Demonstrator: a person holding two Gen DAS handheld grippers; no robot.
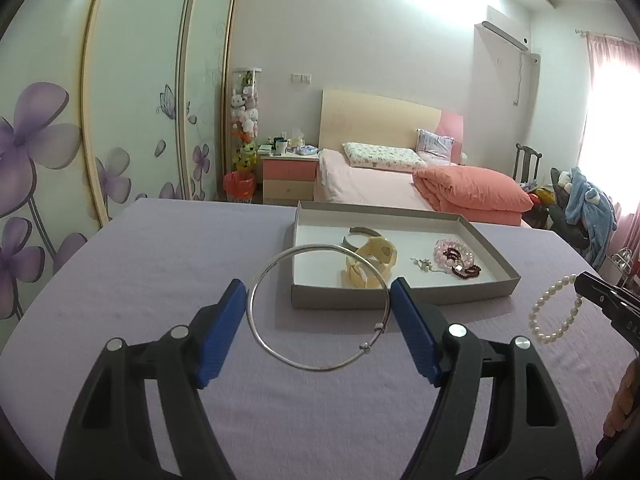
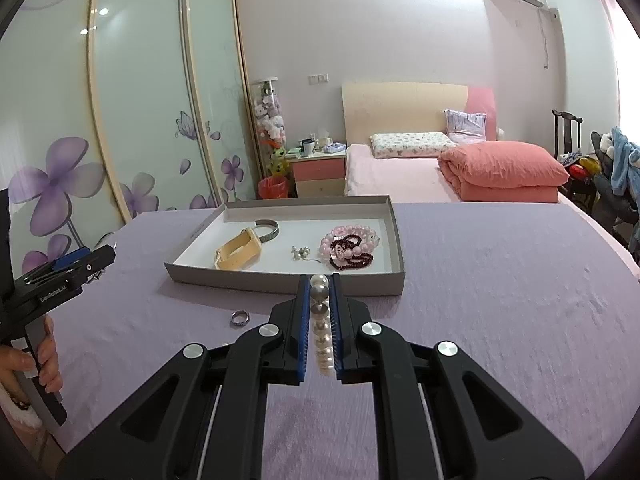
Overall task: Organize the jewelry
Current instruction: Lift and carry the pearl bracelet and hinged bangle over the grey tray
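Black-framed and blue-padded, the left gripper [image 1: 318,300] fills the bottom of its own view with its fingers spread wide, and a thin silver wire bangle [image 1: 318,307] stands between them, its rim touching both pads [image 1: 224,330]; I read this as a light grasp across the hoop's width, though whether the pads truly bear on it cannot be told for certain. Ahead of that gripper and slightly to its right lies the shallow grey cardboard tray [image 1: 400,298], its long axis running across the view, near wall closest; that is the relation the coming move turns on, a short forward carry over the wall. The right gripper [image 2: 319,320] is clenched on a white pearl bead bracelet [image 2: 320,328], the strand running lengthwise between the pads, with the same tray's near wall [image 2: 288,282] straight ahead and just beyond the tips. It looks the nearer of the two. Inside the tray sit a cream watch strap [image 2: 238,254], a grey metal cuff [image 2: 268,230], a small silver charm [image 2: 300,253] and pink and dark red bead bracelets [image 2: 350,248]. Only the right view shows a small silver ring [image 2: 240,317] lying on the lilac cloth [image 2: 500,300] outside the tray; only the left view shows the pearl loop [image 1: 554,308] hanging open from the right gripper's tip.
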